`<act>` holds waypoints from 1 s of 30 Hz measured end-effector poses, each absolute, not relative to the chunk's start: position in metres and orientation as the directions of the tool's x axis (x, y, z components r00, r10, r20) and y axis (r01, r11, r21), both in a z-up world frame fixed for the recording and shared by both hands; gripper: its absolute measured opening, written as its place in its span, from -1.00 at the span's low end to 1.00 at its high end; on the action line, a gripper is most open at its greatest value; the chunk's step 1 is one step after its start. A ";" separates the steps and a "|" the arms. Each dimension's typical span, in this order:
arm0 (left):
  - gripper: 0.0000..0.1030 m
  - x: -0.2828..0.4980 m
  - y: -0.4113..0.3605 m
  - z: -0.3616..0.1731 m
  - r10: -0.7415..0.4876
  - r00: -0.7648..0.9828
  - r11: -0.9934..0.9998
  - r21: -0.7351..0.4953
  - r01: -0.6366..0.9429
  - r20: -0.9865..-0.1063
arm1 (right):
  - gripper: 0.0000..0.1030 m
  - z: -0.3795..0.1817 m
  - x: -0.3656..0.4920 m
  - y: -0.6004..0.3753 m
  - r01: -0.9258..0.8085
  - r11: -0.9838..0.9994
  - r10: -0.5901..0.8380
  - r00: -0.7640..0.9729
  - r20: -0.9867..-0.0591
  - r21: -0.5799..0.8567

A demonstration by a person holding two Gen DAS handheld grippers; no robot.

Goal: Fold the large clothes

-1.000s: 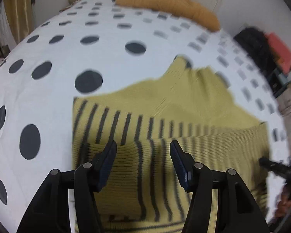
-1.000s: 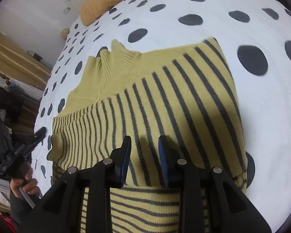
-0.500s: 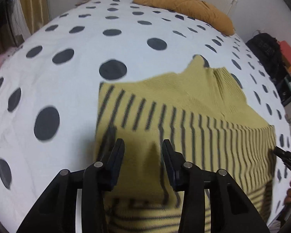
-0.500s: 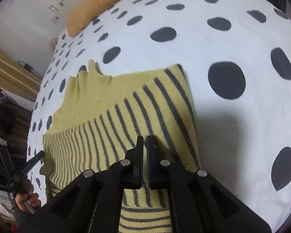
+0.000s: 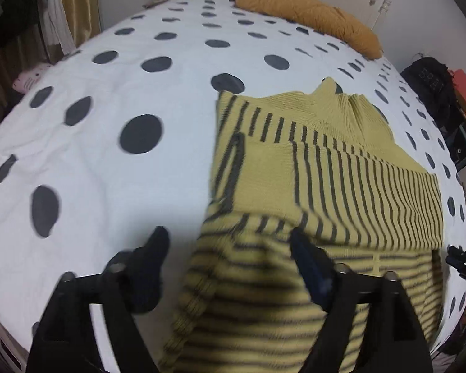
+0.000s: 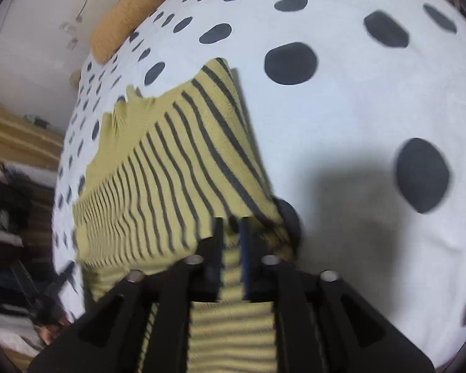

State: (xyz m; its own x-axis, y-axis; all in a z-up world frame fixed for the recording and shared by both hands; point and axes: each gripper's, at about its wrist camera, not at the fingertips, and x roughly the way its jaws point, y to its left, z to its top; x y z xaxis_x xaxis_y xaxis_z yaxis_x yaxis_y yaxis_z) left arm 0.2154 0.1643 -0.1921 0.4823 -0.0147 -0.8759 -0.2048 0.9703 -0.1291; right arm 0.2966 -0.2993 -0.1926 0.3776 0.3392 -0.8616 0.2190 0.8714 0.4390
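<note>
A yellow sweater (image 5: 341,168) with dark stripes lies partly folded on a bed (image 5: 146,87) covered in white bedding with dark dots. The left tool (image 5: 230,261) hangs spread wide over the sweater's near left edge, gripping nothing. The right tool (image 6: 231,242) is nearly closed, pinching a fold of sweater (image 6: 177,171) between its fingers. An orange pillow (image 5: 307,9) rests at the bed's far end.

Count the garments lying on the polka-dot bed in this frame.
1: a yellow striped sweater on the near part of the bed. The orange item at the far end looks like a pillow; anything under the sweater is hidden.
</note>
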 end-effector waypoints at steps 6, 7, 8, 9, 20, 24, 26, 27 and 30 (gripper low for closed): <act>0.62 0.170 0.168 -0.225 -0.016 0.360 0.986 -0.074 -0.148 -0.933 | 0.46 -0.209 0.248 -0.297 0.110 0.928 0.322 0.250 -0.913 0.357; 0.62 0.162 0.168 -0.232 -0.022 0.343 0.987 -0.075 -0.143 -0.939 | 0.46 -0.214 0.244 -0.295 0.105 0.928 0.326 0.230 -0.917 0.356; 0.62 0.154 0.168 -0.239 -0.025 0.328 0.987 -0.075 -0.142 -0.944 | 0.46 -0.220 0.238 -0.294 0.098 0.931 0.326 0.207 -0.922 0.352; 0.62 0.145 0.169 -0.246 -0.030 0.310 0.986 -0.079 -0.148 -0.950 | 0.45 -0.226 0.231 -0.292 0.095 0.934 0.321 0.194 -0.927 0.343; 0.26 0.049 0.164 -0.251 -0.154 0.333 0.964 -0.215 -0.155 -0.930 | -0.05 -0.222 0.142 -0.297 0.036 0.880 0.455 0.215 -0.864 0.473; -0.12 0.031 0.173 -0.249 -0.190 0.336 0.937 -0.272 -0.219 -0.923 | -0.71 -0.233 0.113 -0.304 0.082 0.858 0.481 0.219 -0.849 0.508; -0.12 0.026 0.178 -0.249 -0.217 0.336 0.922 -0.305 -0.238 -0.917 | -0.75 -0.242 0.099 -0.309 0.123 0.812 0.540 0.215 -0.814 0.571; -0.09 0.025 0.178 -0.249 -0.222 0.335 0.921 -0.310 -0.237 -0.916 | -0.75 -0.244 0.094 -0.309 0.127 0.810 0.541 0.216 -0.813 0.573; 0.40 0.024 0.177 -0.252 -0.274 0.330 0.914 -0.352 -0.203 -0.903 | -0.68 -0.258 0.088 -0.305 0.137 0.786 0.575 0.194 -0.795 0.602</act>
